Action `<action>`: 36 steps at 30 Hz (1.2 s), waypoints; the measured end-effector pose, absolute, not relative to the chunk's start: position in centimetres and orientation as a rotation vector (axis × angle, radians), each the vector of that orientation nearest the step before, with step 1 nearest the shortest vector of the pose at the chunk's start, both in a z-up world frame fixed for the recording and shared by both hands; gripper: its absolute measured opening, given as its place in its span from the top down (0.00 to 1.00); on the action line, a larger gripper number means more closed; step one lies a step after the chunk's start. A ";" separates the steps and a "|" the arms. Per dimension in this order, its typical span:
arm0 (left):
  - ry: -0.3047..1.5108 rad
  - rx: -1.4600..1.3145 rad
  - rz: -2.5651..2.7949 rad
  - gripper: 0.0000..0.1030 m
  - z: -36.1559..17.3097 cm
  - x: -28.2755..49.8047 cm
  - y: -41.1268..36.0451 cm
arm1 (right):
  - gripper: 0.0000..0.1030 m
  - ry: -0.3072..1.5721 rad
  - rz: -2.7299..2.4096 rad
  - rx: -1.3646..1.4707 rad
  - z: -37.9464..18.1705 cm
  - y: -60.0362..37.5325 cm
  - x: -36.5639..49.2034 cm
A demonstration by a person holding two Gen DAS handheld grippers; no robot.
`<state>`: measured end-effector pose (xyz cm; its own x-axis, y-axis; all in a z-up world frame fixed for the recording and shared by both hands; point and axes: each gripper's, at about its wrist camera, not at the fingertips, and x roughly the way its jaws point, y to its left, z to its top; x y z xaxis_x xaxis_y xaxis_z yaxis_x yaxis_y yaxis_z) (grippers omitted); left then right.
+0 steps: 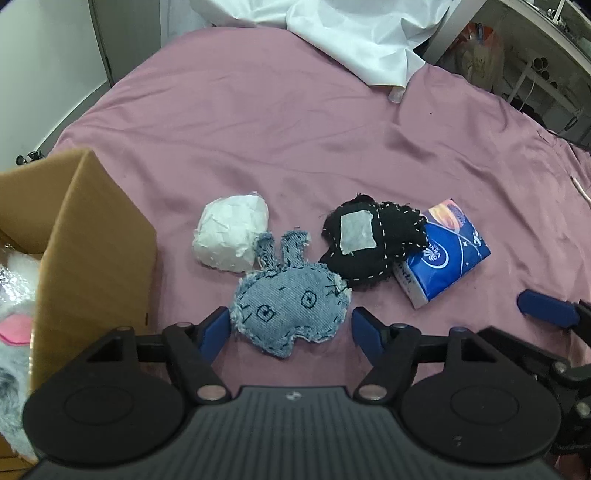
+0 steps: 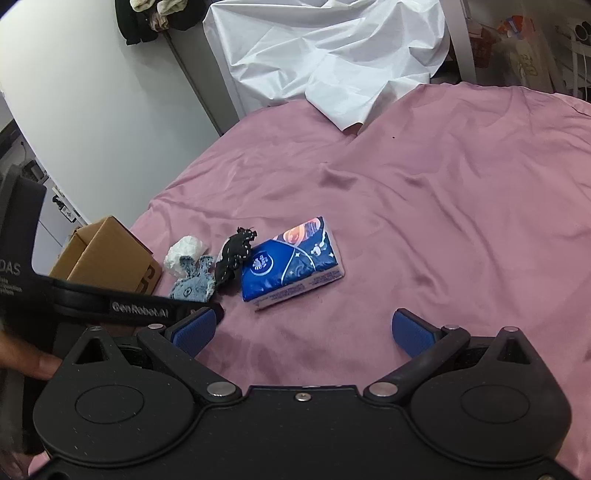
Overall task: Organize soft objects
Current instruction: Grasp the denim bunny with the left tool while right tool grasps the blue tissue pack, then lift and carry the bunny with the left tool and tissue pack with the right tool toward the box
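Note:
A denim bunny toy (image 1: 291, 310) lies on the pink sheet (image 1: 295, 122), between the blue pads of my left gripper (image 1: 291, 332). The left pad is at the toy's frayed edge and the right pad stands apart from it, so the gripper is open. Behind the bunny are a white crumpled ball (image 1: 231, 236) and a black stitched toy (image 1: 369, 243), which leans on a blue tissue pack (image 1: 450, 254). My right gripper (image 2: 304, 328) hangs open over bare sheet, just short of the tissue pack (image 2: 291, 262), with nothing between its fingers. The bunny (image 2: 194, 284) is at its left.
An open cardboard box (image 1: 96, 251) stands at the left of the toys, with a grey-white plush (image 1: 14, 325) inside. A white cloth (image 1: 354, 33) is heaped at the bed's far edge. Shelves and bags (image 1: 517, 62) are at the back right. A hand (image 2: 29, 362) holds the left gripper.

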<state>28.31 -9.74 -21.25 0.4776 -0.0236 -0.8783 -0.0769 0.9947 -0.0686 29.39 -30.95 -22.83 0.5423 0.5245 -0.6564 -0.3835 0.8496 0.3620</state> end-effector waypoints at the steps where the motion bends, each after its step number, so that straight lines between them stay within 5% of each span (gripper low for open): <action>1: 1.068 -0.105 0.031 0.37 -21.2 28.3 -9.7 | 0.00 0.838 0.543 0.184 -22.9 -30.9 29.5; 8: 1.061 -0.130 0.026 0.56 -20.8 28.2 -9.3 | 0.00 0.834 0.553 0.177 -22.9 -29.7 30.1; 19: 1.024 -0.183 -0.002 0.59 -19.4 27.3 -8.7 | 0.03 0.836 0.503 0.113 -23.1 -27.9 31.2; 25: 0.988 -0.216 -0.013 0.59 -18.0 26.6 -8.2 | 0.14 0.817 0.482 0.061 -23.1 -27.0 31.8; 29: 0.965 -0.221 -0.029 0.59 -17.0 26.0 -8.1 | 0.29 0.817 0.478 0.016 -23.0 -26.1 31.3; 36: 0.933 -0.228 -0.059 0.59 -15.5 24.5 -8.0 | 0.32 0.817 0.466 -0.021 -22.1 -25.4 29.8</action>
<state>24.53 -7.96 -15.55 0.5957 -0.1483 -0.7894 -0.0484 0.9744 -0.2195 29.78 -25.42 -22.15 0.5895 0.3926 -0.7059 -0.4084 0.8989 0.1588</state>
